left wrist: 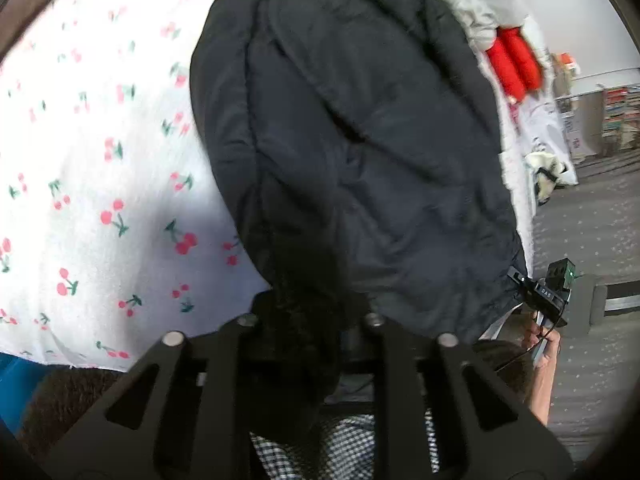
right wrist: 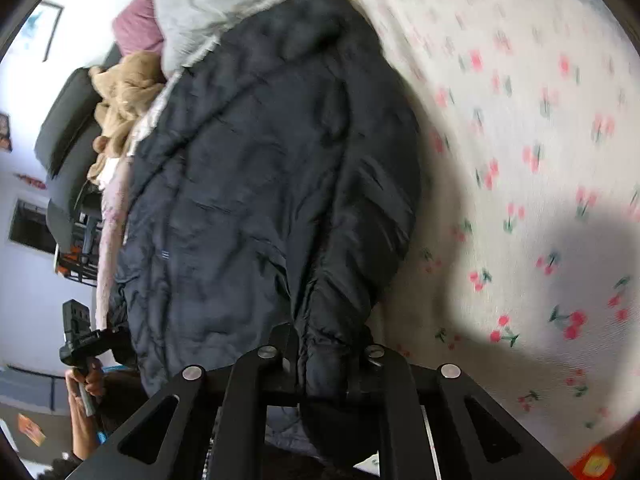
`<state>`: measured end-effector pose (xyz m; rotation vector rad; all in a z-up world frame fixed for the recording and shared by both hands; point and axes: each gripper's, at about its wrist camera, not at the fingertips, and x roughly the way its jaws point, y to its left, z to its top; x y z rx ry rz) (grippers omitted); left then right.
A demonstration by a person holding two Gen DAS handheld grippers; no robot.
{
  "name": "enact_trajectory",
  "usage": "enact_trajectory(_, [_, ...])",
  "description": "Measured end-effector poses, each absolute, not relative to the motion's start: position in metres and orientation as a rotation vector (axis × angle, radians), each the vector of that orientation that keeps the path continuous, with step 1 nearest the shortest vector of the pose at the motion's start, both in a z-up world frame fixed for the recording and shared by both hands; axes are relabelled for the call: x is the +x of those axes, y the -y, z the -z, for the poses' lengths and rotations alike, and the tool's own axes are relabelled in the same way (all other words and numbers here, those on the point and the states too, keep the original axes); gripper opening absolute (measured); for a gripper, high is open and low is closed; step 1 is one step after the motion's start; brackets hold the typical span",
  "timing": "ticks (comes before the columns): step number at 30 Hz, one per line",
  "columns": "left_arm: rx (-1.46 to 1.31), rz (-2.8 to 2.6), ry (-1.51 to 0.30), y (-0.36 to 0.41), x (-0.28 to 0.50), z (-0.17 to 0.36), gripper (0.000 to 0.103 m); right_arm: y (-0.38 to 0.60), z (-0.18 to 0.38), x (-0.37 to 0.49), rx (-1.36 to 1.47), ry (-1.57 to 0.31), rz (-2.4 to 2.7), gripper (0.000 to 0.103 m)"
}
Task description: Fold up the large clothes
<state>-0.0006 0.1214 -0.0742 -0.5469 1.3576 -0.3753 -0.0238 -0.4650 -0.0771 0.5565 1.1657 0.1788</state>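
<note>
A white sheet (left wrist: pixel 92 168) printed with red cherries covers the bed. At its far end lie a grey blanket (right wrist: pixel 216 4), a tan plush toy (right wrist: pixel 124 96) and a mauve pillow (right wrist: pixel 136 28). Red cloth (left wrist: pixel 514 66) shows beside the blanket. A bookshelf (left wrist: pixel 618 118) stands on grey carpet (left wrist: pixel 592 232).

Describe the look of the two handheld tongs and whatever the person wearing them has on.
Both tongs, left and right, are matte black, built from flat angular linkage bars with long cut-out slots and round silver pivot pins. Seen across from the right wrist camera, the left unit has a boxy black head on a handle. A thin black cable runs by the right unit, which carries a small green light. No sleeve is visible.
</note>
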Motion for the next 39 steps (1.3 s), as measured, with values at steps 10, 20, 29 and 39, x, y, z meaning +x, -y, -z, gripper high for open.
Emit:
enact_trajectory(10, [-0.609,0.515,-1.022,-0.138,-0.041,-0.050,0.011,0.433,-0.047,-0.057,0.502,-0.900,-0.308,0.009])
enact_trajectory(20, [-0.651,0.566,-0.808,-0.184,-0.119,-0.122,0.011,0.425,-0.138,-0.130,0.485,-0.800,-0.313,0.009])
enact_trajectory(29, [-0.744,0.428,-0.820,-0.192,-0.027,-0.095,0.012,0.430,-0.119,-0.040,0.527,-0.807,-0.163,0.009])
enact_trajectory(39, [-0.682,0.229,-0.925,-0.174,0.123,-0.019,0.013,0.444,-0.040,0.099,0.579,-0.848,0.055,0.011])
